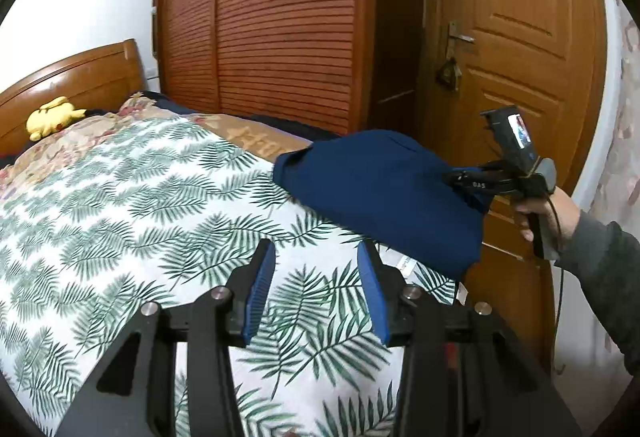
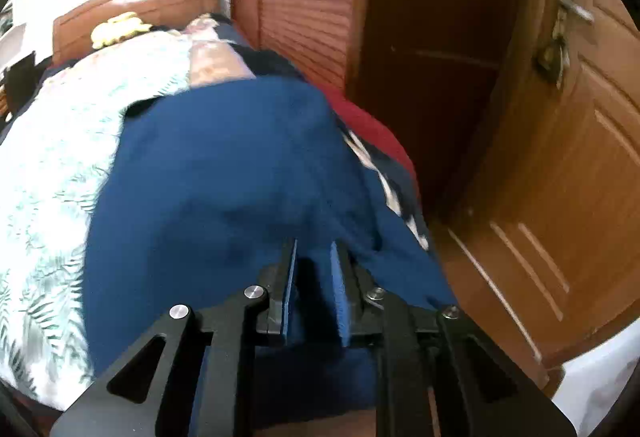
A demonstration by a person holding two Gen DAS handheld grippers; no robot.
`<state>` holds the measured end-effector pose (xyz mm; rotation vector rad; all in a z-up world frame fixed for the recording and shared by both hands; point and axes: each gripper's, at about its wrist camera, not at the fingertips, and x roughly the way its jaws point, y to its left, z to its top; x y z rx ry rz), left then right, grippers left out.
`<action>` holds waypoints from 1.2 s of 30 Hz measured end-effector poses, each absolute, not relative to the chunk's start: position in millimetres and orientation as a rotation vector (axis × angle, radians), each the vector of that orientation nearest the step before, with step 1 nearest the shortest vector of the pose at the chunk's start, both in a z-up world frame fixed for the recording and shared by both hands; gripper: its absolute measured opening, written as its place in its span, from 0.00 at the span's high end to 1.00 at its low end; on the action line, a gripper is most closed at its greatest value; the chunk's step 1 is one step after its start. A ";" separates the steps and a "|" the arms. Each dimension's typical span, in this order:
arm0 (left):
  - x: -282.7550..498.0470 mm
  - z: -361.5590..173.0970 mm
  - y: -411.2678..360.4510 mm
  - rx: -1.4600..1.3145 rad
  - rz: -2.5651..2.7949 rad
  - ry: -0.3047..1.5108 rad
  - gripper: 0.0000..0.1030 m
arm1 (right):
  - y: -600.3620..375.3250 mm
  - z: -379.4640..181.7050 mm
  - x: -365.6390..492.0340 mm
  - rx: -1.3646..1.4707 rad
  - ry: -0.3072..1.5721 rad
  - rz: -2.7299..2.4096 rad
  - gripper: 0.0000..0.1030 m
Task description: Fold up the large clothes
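I have the navy garment (image 2: 224, 173) pinched in the right gripper (image 2: 314, 289), its fingers nearly closed on a fold low in the right wrist frame; most of the cloth drapes over the bed (image 1: 132, 197) edge, centre-right in the left view. It looks soft, light and floppy, so I'd grip hems or corners rather than the middle. My left gripper (image 1: 316, 293) stands partly open and empty above the leaf-print cover. Open room lies left; the door (image 1: 520, 49) and wardrobe (image 1: 276, 21) crowd the right.
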<state>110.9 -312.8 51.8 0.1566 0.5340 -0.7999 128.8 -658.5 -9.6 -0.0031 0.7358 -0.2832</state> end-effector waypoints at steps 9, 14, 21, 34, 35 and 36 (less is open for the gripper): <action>97.1 53.0 -264.1 0.148 -0.679 0.558 0.60 | -562.3 18.4 108.5 -0.030 0.631 -0.128 0.36; 101.5 39.5 -241.5 0.148 -0.586 0.590 0.60 | -507.4 13.9 117.2 -0.012 0.611 -0.050 0.22; 119.5 5.2 -206.2 0.116 -0.496 0.634 0.60 | -447.5 -3.3 135.1 -0.028 0.596 -0.009 0.18; 133.9 -31.2 -126.2 0.090 -0.311 0.670 0.60 | -331.9 -48.2 172.7 -0.041 0.644 0.158 0.18; 132.9 -31.9 -119.3 0.083 -0.296 0.672 0.60 | -321.5 -50.2 173.9 -0.036 0.648 0.178 0.18; 132.3 -32.5 -113.1 0.075 -0.283 0.673 0.60 | -311.1 -51.2 174.3 -0.035 0.650 0.196 0.18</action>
